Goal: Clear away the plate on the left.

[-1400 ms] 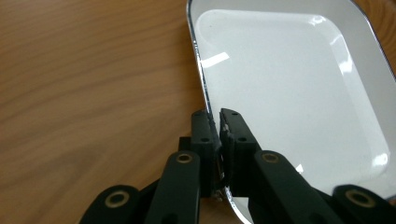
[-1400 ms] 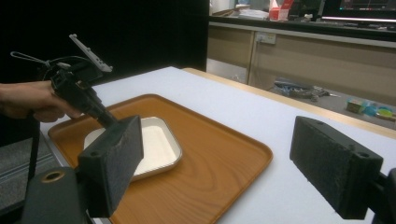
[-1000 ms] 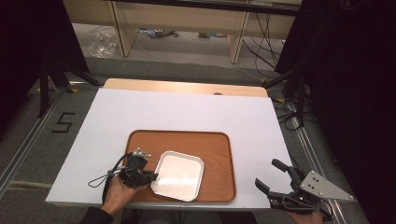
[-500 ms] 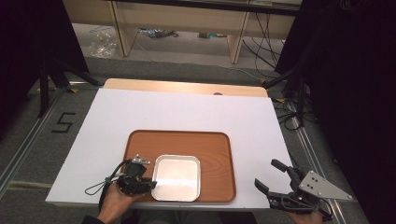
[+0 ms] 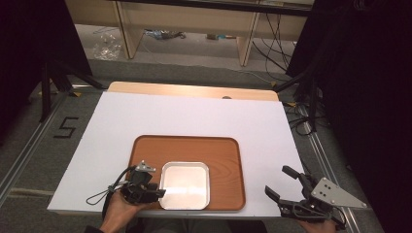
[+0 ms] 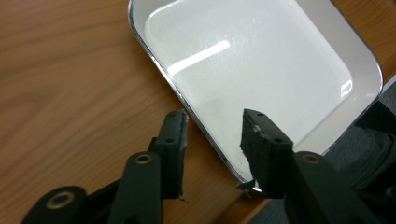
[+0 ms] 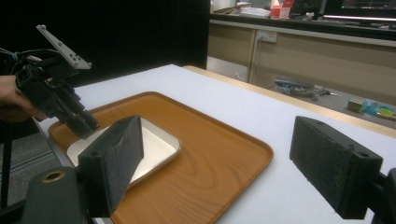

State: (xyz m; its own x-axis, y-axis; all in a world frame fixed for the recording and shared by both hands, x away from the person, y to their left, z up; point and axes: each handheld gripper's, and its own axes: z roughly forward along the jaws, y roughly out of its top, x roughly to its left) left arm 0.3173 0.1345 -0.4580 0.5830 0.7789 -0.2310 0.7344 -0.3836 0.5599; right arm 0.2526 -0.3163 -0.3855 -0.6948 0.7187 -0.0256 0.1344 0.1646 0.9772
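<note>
Left gripper (image 6: 212, 135) straddles the metal dish's (image 6: 261, 70) rim, jaws just opening.

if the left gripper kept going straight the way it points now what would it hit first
Most likely the metal dish: the left gripper straddles its near rim, jaws just opening and apart from it, so it would meet that rim or the wooden tray beneath.

Black left gripper (image 5: 156, 193), trailing cable, grey three-cornered plate

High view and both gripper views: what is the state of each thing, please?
Metal dish: empty, flat on the tray.
Wooden tray: flat on the table, holding the dish.
Left gripper: fingers just opening, astride the dish rim, not pressing.
Right gripper: open, empty, beside the tray.
</note>
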